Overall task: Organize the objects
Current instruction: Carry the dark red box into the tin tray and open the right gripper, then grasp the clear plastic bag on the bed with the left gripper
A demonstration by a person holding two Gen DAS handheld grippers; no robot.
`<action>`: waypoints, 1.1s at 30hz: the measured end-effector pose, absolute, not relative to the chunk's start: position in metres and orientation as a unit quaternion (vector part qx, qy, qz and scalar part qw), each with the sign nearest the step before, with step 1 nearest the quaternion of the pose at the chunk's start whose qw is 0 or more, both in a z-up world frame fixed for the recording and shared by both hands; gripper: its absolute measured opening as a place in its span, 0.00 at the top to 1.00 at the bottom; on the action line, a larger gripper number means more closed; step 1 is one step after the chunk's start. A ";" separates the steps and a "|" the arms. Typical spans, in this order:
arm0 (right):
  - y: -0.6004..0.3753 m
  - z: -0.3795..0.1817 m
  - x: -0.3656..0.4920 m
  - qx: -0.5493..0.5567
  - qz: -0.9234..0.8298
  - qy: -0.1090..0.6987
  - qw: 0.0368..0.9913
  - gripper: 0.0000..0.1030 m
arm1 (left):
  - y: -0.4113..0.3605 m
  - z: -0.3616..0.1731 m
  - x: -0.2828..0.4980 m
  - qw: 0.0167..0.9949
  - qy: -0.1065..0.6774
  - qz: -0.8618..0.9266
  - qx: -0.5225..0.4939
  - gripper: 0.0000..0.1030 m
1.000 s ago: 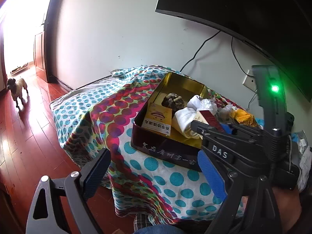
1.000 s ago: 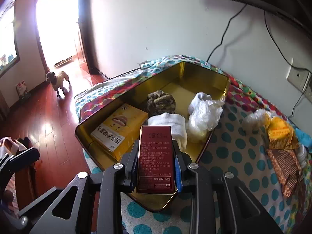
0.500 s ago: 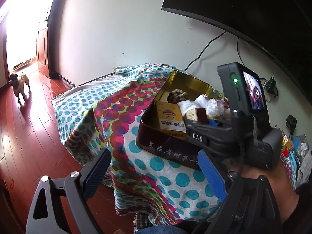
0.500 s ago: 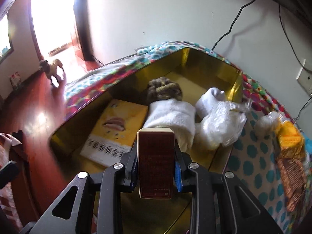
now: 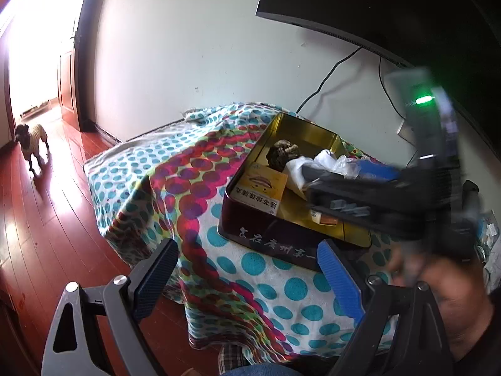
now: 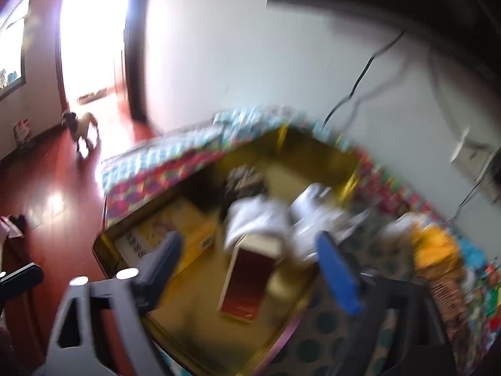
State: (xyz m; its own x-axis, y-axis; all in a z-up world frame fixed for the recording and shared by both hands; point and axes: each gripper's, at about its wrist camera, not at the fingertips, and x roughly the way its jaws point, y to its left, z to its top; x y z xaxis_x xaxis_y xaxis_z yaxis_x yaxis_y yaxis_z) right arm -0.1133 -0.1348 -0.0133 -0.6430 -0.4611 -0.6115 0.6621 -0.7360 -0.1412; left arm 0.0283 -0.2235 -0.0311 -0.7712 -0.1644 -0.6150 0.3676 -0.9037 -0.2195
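The counter (image 5: pixel 194 188) under its dotted cloth is filling mid-frame in both views. On it, the gold-lined tin (image 6: pixel 316 147) is holding a yellow box (image 5: pixel 261 188), a white cloth (image 6: pixel 256 219) and a pinecone (image 5: pixel 283 153). The red box (image 6: pixel 250 279) is lying inside the tin, low center of the blurred right view, touching neither finger. The right tool (image 6: pixel 250 269) is spread wide above it. The left tool (image 5: pixel 247 279) is spread too, gripping nothing, lower frame.
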 end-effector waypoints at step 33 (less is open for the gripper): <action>0.162 -0.074 -0.252 0.436 -0.898 -0.026 0.050 0.01 | -0.044 0.007 -0.117 -0.007 0.005 -0.956 0.293 0.10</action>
State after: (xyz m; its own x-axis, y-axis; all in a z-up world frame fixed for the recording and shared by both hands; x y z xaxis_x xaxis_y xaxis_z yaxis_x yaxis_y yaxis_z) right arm -0.2523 0.1622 -0.0740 -0.6140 -0.1135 -0.7811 0.0675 -0.9935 0.0912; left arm -0.1172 -0.0441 0.0068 -0.8287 0.0158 -0.5595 -0.0099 -0.9999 -0.0136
